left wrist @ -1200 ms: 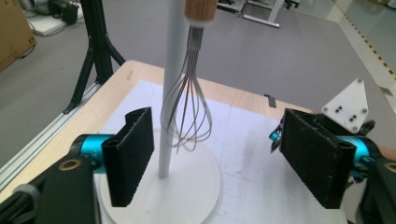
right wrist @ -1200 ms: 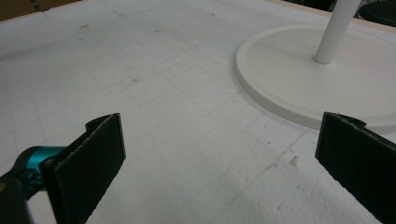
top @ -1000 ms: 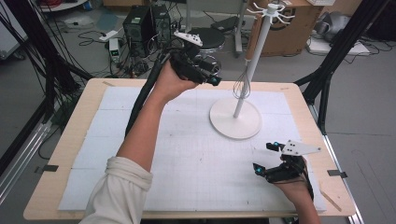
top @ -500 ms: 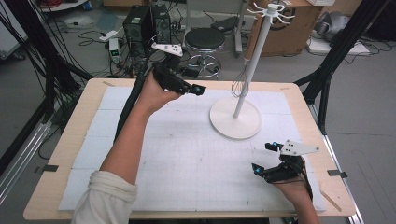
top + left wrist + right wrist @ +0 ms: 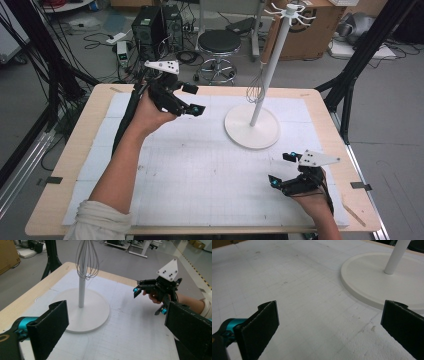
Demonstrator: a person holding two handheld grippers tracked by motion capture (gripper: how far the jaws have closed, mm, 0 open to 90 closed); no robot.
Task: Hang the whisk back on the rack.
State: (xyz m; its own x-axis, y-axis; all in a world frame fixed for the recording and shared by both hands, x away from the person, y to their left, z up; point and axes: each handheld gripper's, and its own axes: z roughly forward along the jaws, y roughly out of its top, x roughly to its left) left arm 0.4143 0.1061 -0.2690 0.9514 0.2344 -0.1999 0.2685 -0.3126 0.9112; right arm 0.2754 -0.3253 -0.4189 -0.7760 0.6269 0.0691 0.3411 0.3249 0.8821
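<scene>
The left claw [image 5: 192, 100] is held released above the far left part of the bench [image 5: 55, 190], its jaws spread wide and nothing gripped. The whisk [image 5: 255, 90] is seen hanging beside the pole of the white stand [image 5: 251, 131], well apart from it. The right claw [image 5: 282, 170] is rested released near the bench's right edge.

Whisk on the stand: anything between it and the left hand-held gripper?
Nothing visible. The left hand-held gripper is open, facing the whisk hanging against the stand pole, with bare mat between.
</scene>
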